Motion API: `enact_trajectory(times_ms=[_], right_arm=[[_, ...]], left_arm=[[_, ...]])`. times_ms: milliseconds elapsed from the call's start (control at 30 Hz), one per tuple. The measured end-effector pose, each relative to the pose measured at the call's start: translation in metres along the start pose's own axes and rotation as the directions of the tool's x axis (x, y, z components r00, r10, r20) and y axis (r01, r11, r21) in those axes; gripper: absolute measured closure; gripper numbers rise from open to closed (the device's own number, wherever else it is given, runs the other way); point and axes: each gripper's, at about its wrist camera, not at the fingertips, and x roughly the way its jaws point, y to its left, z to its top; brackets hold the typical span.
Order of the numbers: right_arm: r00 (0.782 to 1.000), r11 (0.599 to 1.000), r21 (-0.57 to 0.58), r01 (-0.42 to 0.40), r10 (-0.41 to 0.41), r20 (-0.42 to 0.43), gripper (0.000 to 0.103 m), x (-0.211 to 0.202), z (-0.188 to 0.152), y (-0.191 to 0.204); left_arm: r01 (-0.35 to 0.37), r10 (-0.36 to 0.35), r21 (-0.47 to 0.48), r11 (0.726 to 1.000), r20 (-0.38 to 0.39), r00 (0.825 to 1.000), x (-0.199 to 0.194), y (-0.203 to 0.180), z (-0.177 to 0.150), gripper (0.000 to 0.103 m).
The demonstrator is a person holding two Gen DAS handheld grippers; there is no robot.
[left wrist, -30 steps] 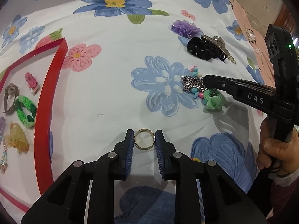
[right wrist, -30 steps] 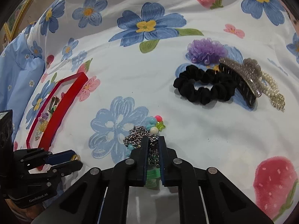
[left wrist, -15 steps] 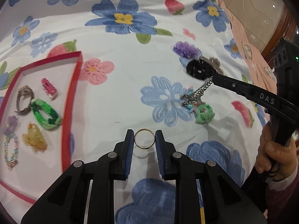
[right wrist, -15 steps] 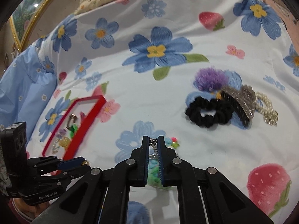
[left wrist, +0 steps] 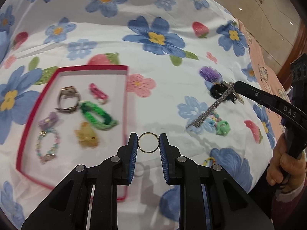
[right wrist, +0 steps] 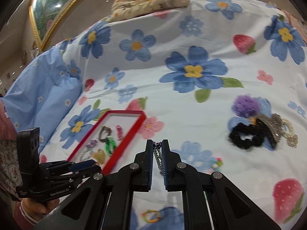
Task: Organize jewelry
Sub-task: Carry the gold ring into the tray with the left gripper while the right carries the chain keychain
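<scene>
My left gripper [left wrist: 148, 142] is shut on a thin gold ring [left wrist: 148, 143] and holds it above the flowered bedsheet, just right of the red tray [left wrist: 125, 103]. The tray holds several pieces: a metal ring, a green band [left wrist: 97, 116], a pink clip, a yellow clip and a bead bracelet. My right gripper [right wrist: 157, 146] is shut on a silver chain [right wrist: 158, 158] that hangs from its jaws; in the left wrist view the chain [left wrist: 209, 111] dangles above a bead cluster and green ring [left wrist: 221, 127]. The left gripper also shows in the right wrist view [right wrist: 84, 167].
A purple flower clip [right wrist: 245, 104], a black scrunchie [right wrist: 246, 139] and a glittery claw clip with pearls [right wrist: 278, 128] lie to the right. A small multicoloured band [right wrist: 150, 215] lies near me. A cushion [right wrist: 149, 0] sits at the far edge of the bed.
Both grippers have risen. The left one carried the gold ring toward the tray. The right one lifted the silver chain off the bead cluster, so it now hangs free.
</scene>
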Motion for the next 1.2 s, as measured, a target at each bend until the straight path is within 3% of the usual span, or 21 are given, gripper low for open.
enact_trajectory(times_ms=[633, 1200], right_arm=[[0.980, 0.974, -0.114, -0.197, 0.196, -0.024, 0.095, 0.033, 0.009, 0.108], [0.958, 0.945, -0.161, -0.285, 0.276, -0.077, 0.095, 0.055, 0.006, 0.152]], left_arm=[[-0.134, 0.140, -0.159, 0.978, 0.033, 0.990, -0.044, 0.098, -0.023, 0.082], [-0.158, 0.161, -0.194, 0.968, 0.003, 0.987, -0.040, 0.125, -0.031, 0.082]])
